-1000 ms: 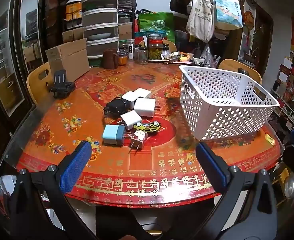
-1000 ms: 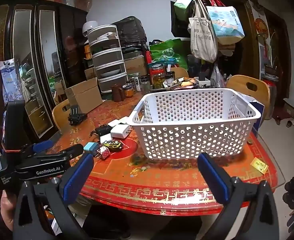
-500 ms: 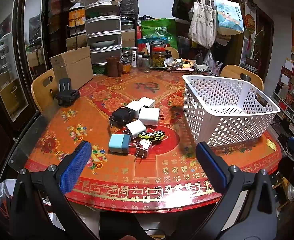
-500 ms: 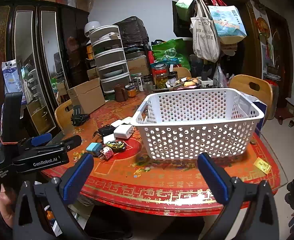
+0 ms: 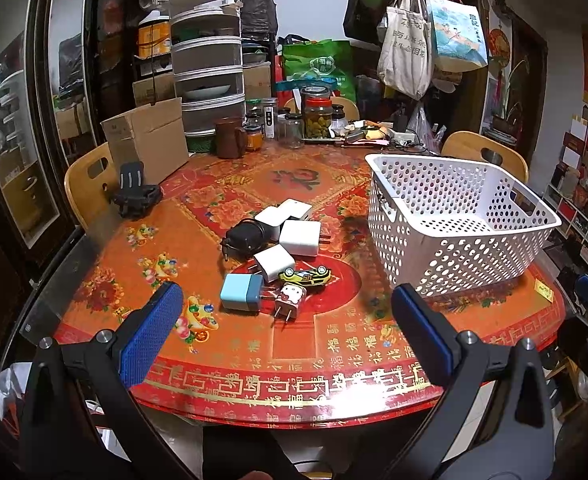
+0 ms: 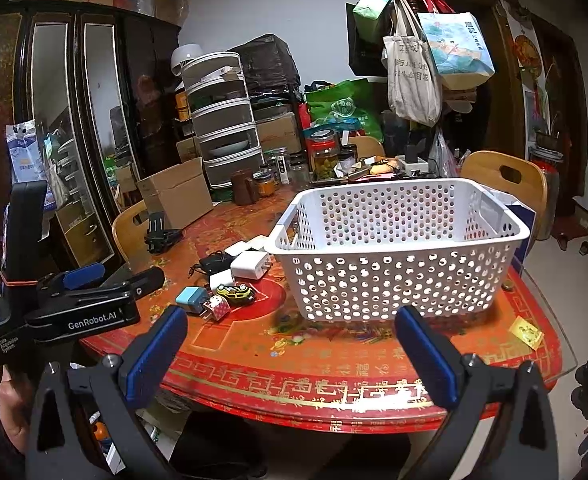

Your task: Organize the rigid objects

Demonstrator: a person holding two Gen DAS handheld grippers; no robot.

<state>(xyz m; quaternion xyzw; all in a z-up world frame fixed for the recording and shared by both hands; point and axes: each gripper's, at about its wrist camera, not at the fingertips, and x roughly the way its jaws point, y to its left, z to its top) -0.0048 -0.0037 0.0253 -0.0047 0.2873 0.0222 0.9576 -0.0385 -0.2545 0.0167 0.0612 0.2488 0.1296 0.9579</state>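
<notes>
Waiting at the middle of the round red table with gold patterned cloth (image 5: 333, 344), the small rigid items you are to sort sit in one loose cluster: a light-blue square plug charger (image 5: 241, 297), a pink cartoon-cat plug adapter (image 5: 290, 298), a yellow toy car (image 5: 305, 276), three white cube chargers (image 5: 299, 237) and a black power adapter with coiled cord (image 5: 246, 239), several of them touching. Just to their right stands the white perforated plastic basket (image 5: 453, 222), and it looks empty.

Over the past second both views have risen and pulled back a little, so more of the tabletop now shows beneath your tools, while nothing in the cluster has shifted. That suggests you are lining up, with sorting not yet begun.

Your left gripper (image 5: 286, 322) hovers wide open and empty above the near table edge, aimed at the blue charger and the cat adapter. Your right gripper (image 6: 292, 338) is likewise spread wide and carries nothing, facing the basket's near wall.

Farther off, a brown cardboard box (image 5: 146, 142), glass jars (image 5: 317, 114) and a grey stacked drawer unit (image 5: 208, 64) crowd the table's far side.
</notes>
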